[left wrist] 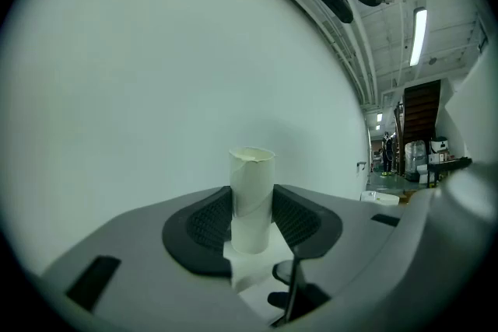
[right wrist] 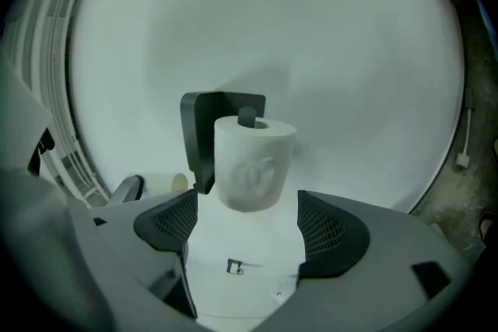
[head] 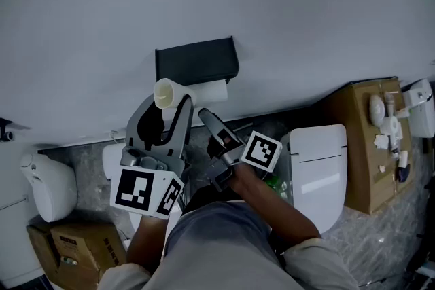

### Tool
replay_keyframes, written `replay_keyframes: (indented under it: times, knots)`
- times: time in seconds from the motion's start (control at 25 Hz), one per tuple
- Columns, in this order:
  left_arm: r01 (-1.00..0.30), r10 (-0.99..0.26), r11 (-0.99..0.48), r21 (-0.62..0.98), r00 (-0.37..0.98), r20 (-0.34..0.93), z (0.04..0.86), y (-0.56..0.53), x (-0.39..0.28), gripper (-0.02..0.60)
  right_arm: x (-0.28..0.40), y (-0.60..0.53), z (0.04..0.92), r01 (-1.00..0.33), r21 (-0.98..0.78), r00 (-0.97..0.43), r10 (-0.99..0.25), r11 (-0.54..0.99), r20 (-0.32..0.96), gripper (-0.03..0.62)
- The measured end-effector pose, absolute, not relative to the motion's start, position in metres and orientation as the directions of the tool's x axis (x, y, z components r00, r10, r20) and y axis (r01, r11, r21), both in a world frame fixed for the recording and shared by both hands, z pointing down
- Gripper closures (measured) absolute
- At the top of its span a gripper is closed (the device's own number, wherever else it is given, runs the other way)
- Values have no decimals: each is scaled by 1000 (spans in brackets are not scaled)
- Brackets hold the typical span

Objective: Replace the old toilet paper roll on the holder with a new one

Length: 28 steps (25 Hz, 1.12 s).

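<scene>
A black holder (head: 197,61) hangs on the pale wall, and a full white toilet paper roll (head: 209,93) sits just under it. In the right gripper view that roll (right wrist: 253,163) is on the holder's spindle in front of the black bracket (right wrist: 204,132). My right gripper (head: 207,117) (right wrist: 247,225) is open just short of it, with nothing between its fingers. My left gripper (head: 170,102) (left wrist: 253,218) is shut on an empty cardboard tube (head: 167,93) (left wrist: 251,198), held upright to the left of the holder.
A white toilet (head: 316,170) with its lid down stands at the right, with a cardboard box (head: 360,146) of small white items beyond it. At the lower left are a white fixture (head: 47,187) and another cardboard box (head: 75,244).
</scene>
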<state>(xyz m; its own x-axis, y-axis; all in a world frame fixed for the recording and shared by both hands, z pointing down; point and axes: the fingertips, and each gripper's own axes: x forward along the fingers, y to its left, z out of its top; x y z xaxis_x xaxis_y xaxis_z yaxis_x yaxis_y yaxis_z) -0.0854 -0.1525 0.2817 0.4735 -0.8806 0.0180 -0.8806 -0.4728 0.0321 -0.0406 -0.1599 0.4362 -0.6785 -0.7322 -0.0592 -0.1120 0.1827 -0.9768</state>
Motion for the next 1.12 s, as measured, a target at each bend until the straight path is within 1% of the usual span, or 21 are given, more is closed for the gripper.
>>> replay_keyframes:
  times: [0.28, 0.52, 0.68, 0.92, 1.12]
  knots:
    - [-864, -865, -502, -36, 502, 10, 259, -178, -78, 433, -34, -122, 436, -116, -966, -743, -666, 231, -70, 203]
    - [-844, -845, -534, -45, 532, 43, 258, -209, -63, 433, -14, -116, 440, -122, -967, -740, -669, 222, -60, 203]
    - [-829, -829, -557, -59, 549, 110, 268, -227, -54, 433, -5, -119, 444, -122, -970, -733, -678, 210, -55, 204]
    - [-809, -822, -562, -174, 522, 227, 282, -241, -47, 433, 6, -124, 450, -103, -977, -727, -685, 186, -53, 204]
    - [-803, -819, -564, -191, 515, 252, 284, -242, -43, 431, 5, -129, 451, -86, -980, -737, -674, 180, -59, 204]
